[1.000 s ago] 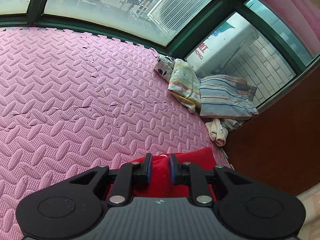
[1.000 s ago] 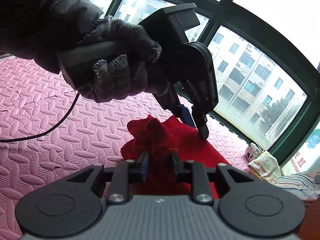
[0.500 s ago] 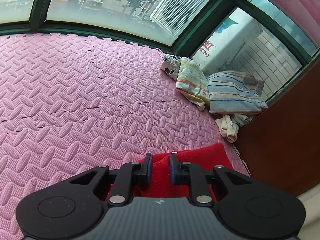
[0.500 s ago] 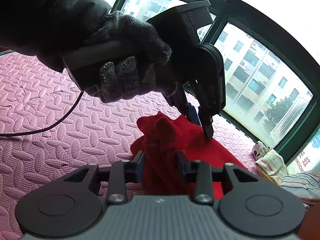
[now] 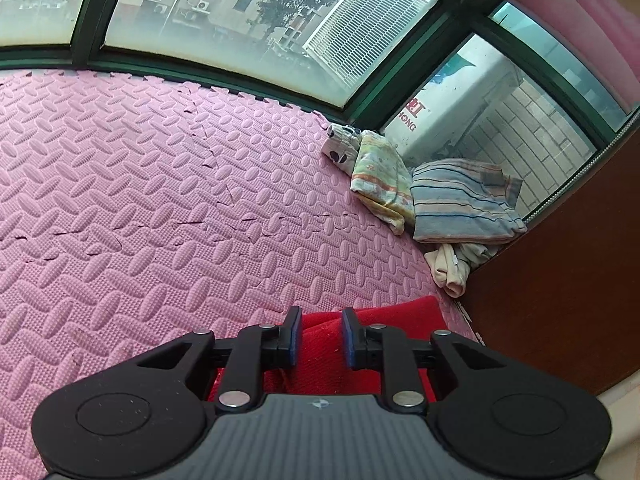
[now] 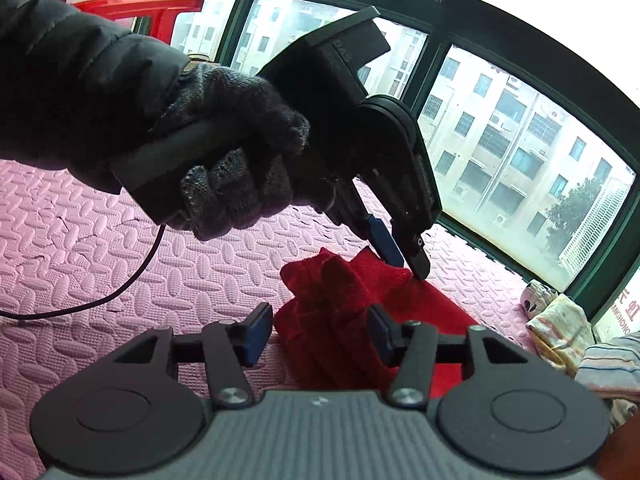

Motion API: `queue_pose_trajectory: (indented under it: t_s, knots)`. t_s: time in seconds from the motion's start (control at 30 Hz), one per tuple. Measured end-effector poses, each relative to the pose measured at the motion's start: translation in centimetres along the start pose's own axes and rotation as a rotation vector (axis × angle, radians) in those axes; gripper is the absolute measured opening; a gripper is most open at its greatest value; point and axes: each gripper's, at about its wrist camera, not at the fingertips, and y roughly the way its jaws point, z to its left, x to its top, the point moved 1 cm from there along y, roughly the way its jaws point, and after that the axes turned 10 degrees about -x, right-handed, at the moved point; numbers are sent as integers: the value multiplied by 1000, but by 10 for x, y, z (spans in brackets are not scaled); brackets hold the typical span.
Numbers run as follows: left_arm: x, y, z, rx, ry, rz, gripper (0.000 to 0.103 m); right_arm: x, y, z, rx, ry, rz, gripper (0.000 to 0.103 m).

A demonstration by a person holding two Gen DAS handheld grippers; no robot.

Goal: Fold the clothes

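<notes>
While the left hand-held gripper pinches it, the red garment lies bunched between the right hand-held gripper's just-opening jaws.

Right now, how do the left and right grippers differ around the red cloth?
The left gripper has its jaws narrow, pinching a ridge of the red cloth. The right gripper has its jaws wide; they have just been opening, with the cloth between them but not squeezed. The left gripper is at the flatter far part, while the right gripper straddles a crumpled bunch. Both tilt down at the same cloth on the pink mat.
</notes>
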Motion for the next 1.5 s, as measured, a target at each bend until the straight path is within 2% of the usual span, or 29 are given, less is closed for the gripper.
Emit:
queue_pose_trajectory:
  t_s: [0.17,0.37,0.57,0.63,0.73,0.87,0.97,1.07,1.13,1.2,1.37,1.43,1.5]
  knots:
    - [-4,-22,-6,-34,12,-25,21,7,-12,-27,32,156,4,50]
    - [-23,-28,-5,-26,20,8,21,3,-7,-56,-40,220,53,49]
    - [-33,-23,-7,-68,21,16,20,-5,1,-67,-29,296,99,47]
    - [-35,-21,-7,-83,15,19,8,-6,2,-72,-23,329,108,45]
    - [-34,-25,-6,-99,-2,-6,1,-6,5,-79,-14,360,115,45]
    - [-29,-35,-7,-141,-13,-54,0,-7,6,-84,-5,408,126,45]
    - [-26,-38,-3,-121,-32,-53,0,-7,6,-85,6,435,132,45]
    - [-26,-38,6,-93,-67,-43,8,-6,6,-82,11,433,135,45]
    - [-28,-36,9,-75,-77,-37,26,-6,9,-80,13,430,140,45]
    - [-29,-34,11,-57,-77,-34,40,-7,11,-79,18,431,146,45]
    - [-30,-31,12,-79,-89,-41,35,-7,13,-78,16,426,154,46]
    - [-31,-30,10,-82,-81,-40,22,-7,13,-78,14,425,154,46]
    - [-31,-31,10,-80,-87,-42,19,-7,13,-78,14,430,152,46]
